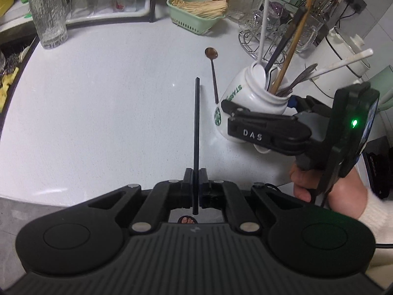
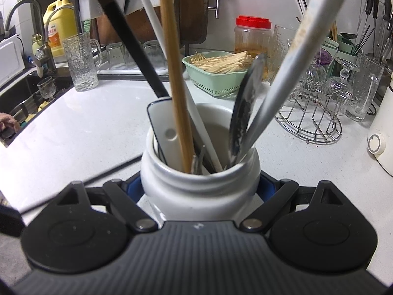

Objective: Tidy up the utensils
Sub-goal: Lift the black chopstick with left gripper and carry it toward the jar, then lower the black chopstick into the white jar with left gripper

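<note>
My left gripper (image 1: 196,175) is shut on a thin black chopstick (image 1: 197,123), which sticks out forward above the white counter (image 1: 110,93). The same chopstick shows as a dark line (image 2: 98,175) in the right wrist view. A brown long-handled spoon (image 1: 211,54) lies on the counter just beyond it. To the right, my right gripper (image 1: 258,107) is shut on a white Starbucks mug (image 1: 248,98), which is tilted toward the left. In its own view the right gripper (image 2: 200,190) clamps the mug (image 2: 200,191) below the rim. Several utensils (image 2: 176,98) stand inside: wooden and white chopsticks, a black-handled scoop, metal spoons.
A green basket (image 1: 196,17) of pale stalks sits at the back. A tall glass mug (image 1: 49,17) stands at the back left by the sink (image 2: 22,103). A wire rack (image 2: 316,113) of glasses and a white appliance (image 2: 382,145) crowd the right.
</note>
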